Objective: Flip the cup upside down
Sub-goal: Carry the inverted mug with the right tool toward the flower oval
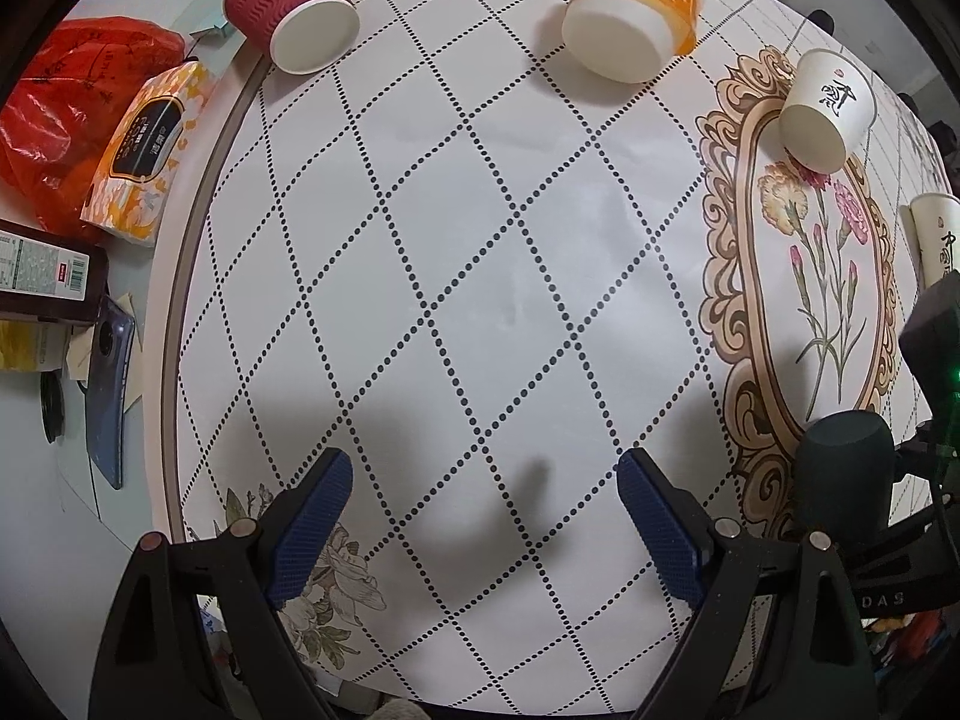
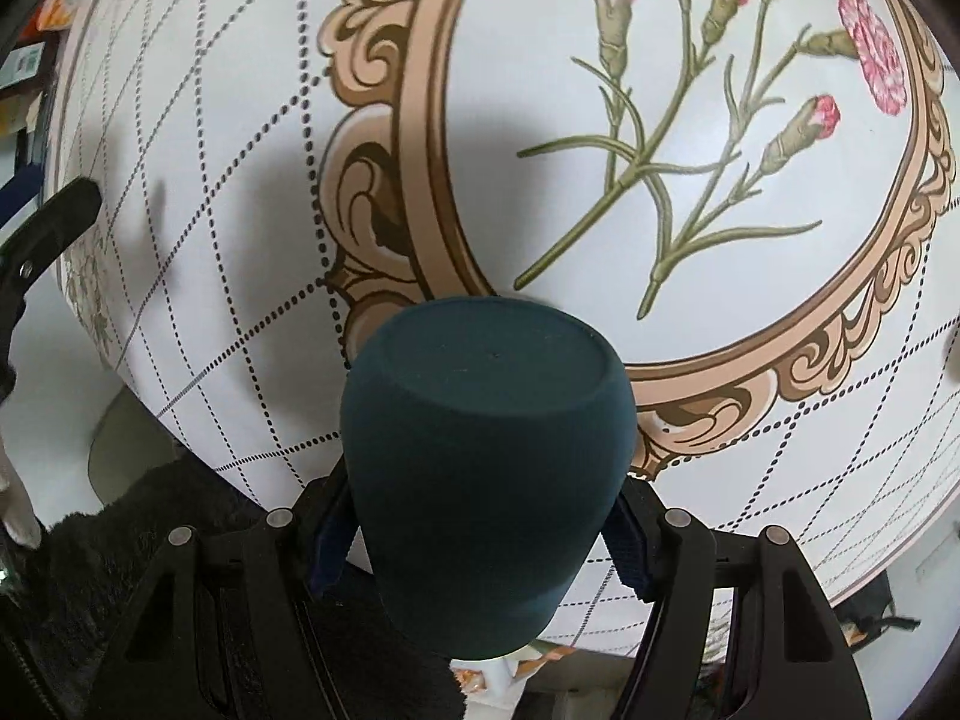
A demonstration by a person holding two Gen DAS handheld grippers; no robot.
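Observation:
My right gripper (image 2: 480,540) is shut on a dark green cup (image 2: 486,450), its flat base pointing away from the camera, held above the near edge of the table (image 2: 600,60). The same cup shows in the left wrist view (image 1: 846,468) at the lower right. My left gripper (image 1: 486,516) is open and empty, its blue pads (image 1: 312,516) wide apart over the checked tablecloth (image 1: 480,240). Its black finger shows at the left edge of the right wrist view (image 2: 48,228).
A red ribbed paper cup (image 1: 294,6), an orange-and-white cup (image 1: 630,12) and a white cup with black script (image 1: 825,111) stand upside down at the far side. Another white cup (image 1: 939,234) is at the right edge. A tissue pack (image 1: 147,150), red bag (image 1: 66,102) and phone (image 1: 108,396) lie left.

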